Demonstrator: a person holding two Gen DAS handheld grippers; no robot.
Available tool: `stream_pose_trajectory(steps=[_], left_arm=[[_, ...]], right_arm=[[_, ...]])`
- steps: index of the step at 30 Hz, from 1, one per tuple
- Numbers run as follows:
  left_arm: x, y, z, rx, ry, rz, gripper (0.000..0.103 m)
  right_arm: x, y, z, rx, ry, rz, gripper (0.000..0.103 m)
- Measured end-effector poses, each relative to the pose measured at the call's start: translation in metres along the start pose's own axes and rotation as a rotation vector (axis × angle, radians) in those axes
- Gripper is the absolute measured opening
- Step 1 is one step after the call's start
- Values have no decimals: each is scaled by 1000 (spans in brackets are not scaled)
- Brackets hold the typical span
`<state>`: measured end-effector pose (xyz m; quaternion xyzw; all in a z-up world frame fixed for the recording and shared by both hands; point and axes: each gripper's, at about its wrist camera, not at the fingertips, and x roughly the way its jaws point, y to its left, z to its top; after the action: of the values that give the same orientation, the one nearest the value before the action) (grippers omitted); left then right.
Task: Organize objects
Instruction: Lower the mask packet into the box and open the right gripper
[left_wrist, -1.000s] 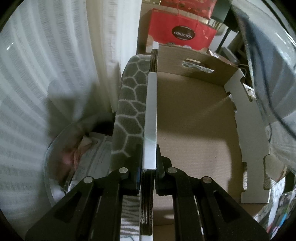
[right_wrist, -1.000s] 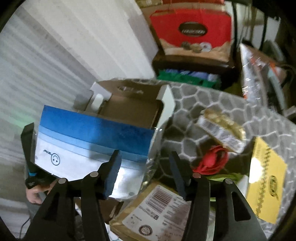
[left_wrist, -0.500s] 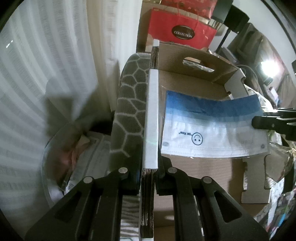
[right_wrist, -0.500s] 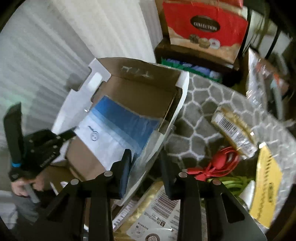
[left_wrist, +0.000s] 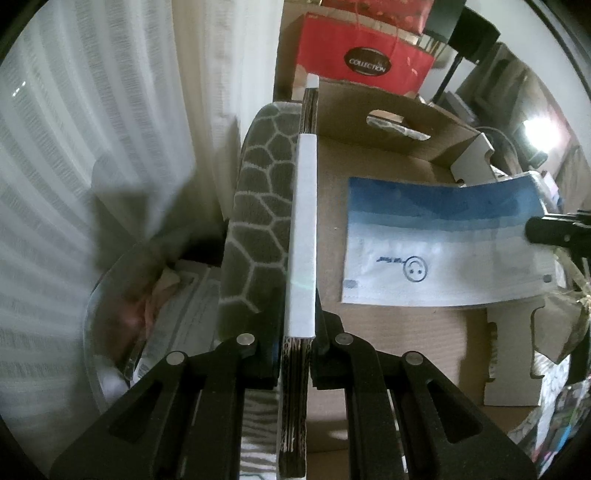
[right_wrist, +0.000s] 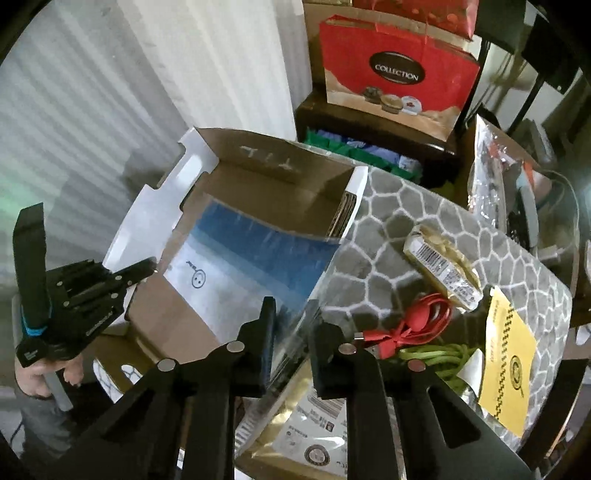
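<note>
**Packet over the box**

The packet (right_wrist: 236, 266) (blue and white, in clear wrap) hangs over the open box (right_wrist: 280, 162), its corner between the closing right gripper (right_wrist: 293, 321). The left gripper (left_wrist: 295, 354) pinches the box's wall.

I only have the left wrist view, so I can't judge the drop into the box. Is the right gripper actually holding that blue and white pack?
Observer: In the right wrist view the right gripper is closing, with the clear wrapper edge of the blue and white pack between its jaws.
Operator: What lies outside the box?
Observer: On the grey patterned mat beside the cardboard box lie a red cable, a gold packet and a yellow card.
Operator: Anything under the right gripper?
Observer: A gold pouch with a barcode label lies below it.
</note>
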<state>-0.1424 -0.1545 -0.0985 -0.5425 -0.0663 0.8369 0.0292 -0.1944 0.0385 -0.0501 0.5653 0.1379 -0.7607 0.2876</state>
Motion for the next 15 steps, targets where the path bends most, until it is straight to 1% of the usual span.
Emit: stream_pose_trajectory(steps=[2,5,6,8,11,15], left_arm=[[0,0,0,-1,-1,2,10],[0,1,1,3,0,4,10],[0,1,0,2,1,3,10],[0,2,1,-3,2,-3,10],[0,4,0,-14,3,-14,10],[0,5,2,-16,8,-18,11]], right_arm=[[-6,2,0,3,-6,-7,9],[-18,8,0,-20,-41,-52,8],[-21,9,1,-29,-50,-45,6],[-29,15,1,-63,-63,4,6],[-38,24,3,-102,-53,73,4],[-48,38,6,-215,-11,141,4]])
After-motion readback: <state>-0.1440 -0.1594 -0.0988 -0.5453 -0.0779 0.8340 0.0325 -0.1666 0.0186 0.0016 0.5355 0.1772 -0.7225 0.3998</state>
